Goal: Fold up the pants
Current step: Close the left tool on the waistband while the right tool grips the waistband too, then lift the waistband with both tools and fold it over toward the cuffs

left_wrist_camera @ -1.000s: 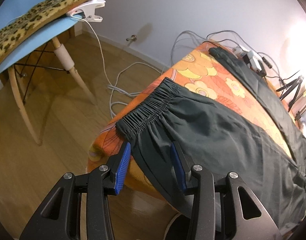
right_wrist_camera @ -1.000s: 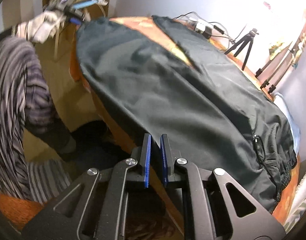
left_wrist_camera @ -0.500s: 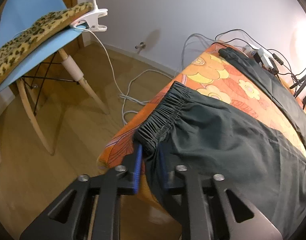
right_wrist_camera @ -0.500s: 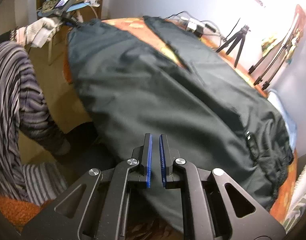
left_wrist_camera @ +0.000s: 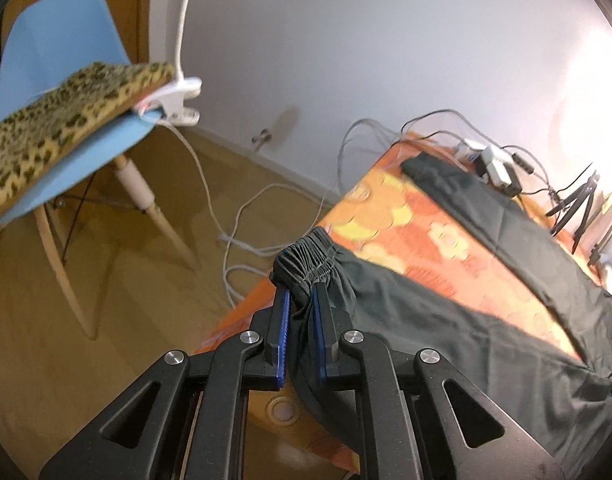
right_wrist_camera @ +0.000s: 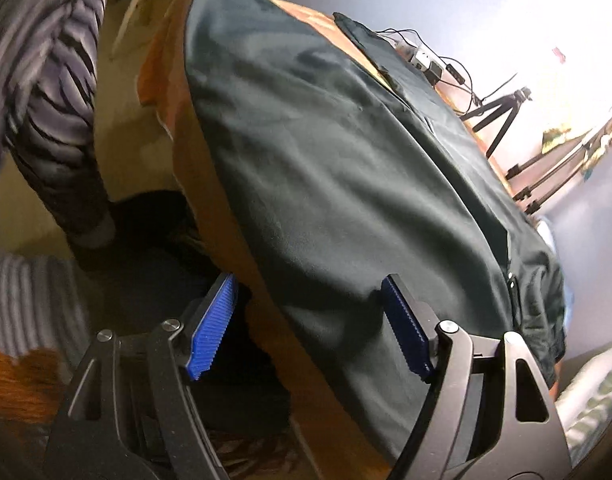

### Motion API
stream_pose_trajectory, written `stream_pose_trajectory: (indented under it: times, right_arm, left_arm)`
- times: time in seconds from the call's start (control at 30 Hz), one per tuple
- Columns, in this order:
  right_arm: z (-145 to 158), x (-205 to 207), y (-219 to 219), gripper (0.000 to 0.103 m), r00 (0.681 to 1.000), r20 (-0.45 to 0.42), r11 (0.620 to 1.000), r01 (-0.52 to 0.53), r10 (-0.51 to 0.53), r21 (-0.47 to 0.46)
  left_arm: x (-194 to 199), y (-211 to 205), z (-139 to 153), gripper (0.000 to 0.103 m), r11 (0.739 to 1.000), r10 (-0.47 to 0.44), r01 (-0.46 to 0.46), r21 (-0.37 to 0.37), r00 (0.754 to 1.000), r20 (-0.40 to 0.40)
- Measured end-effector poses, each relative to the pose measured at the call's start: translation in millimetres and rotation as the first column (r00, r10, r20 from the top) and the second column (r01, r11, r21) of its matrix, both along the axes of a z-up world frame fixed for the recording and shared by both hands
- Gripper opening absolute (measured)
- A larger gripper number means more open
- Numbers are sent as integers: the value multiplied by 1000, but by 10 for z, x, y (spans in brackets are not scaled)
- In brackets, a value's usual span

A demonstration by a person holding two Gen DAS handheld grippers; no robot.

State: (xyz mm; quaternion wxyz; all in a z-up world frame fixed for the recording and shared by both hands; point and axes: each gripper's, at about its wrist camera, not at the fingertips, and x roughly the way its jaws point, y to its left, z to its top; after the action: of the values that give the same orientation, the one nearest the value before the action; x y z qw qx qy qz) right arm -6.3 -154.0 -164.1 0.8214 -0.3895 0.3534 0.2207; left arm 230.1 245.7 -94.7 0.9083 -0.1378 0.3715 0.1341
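1. L gripper (left_wrist_camera: pixel 299 300): you're clamping the elastic cuff (left_wrist_camera: pixel 306 258) of the pants (left_wrist_camera: pixel 446 320), cuff bunching up betw the pads
2. R gripper (right_wrist_camera: pixel 308 320): fingers are gaping wide, straddling the pants' near edge, gripping nothing
3. Pants are lying spread over the orange floral table (left_wrist_camera: pixel 390 200), near edge hanging over

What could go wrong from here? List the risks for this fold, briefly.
1. The left claw pinches only the bunched elastic cuff of the dark green fabric pants; a hard pull might slip it free.
2. The right claw is open astride the pants' edge near the table side; closing here could also catch the orange flowered tablecloth.
3. The far leg lies by tangled black cables, which dragging may snag.
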Motion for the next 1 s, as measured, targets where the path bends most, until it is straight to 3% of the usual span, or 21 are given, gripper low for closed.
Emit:
stream_pose_trajectory:
  times: [0.1,0.13,0.17,0.3,0.53,0.67,1.0]
  right_arm:
    - [18,27,25,60,999,29,1000,16,-16,-3]
    - [76,54,9,49,1000,15,999,25,-26,25]
    - [140,82,-14,35,999,-5,998,36,-36,57]
    - [297,154,-59,14,992,-120,987,52,-35,149]
    - [580,360,-235,7,969,-238,945,131,-58,299]
    - [736,546,-307,4,963,-252,931,173,-92,322]
    - [1187,907,-354,2,985,-67,957,172,-160,233]
  left_arm:
    - [24,-23,95,9,1000,-7,7,7,1000,18]
    - [30,-32,115,9,1000,-9,9,13,1000,22]
    - [40,-38,134,9,1000,-11,10,18,1000,25]
    - [81,-40,164,9,1000,-10,10,16,999,35]
    - [112,-68,223,9,1000,-15,15,4,999,51]
    - [152,-100,303,9,1000,-20,20,2,998,65]
    - [378,-221,523,9,1000,-29,29,1,994,105]
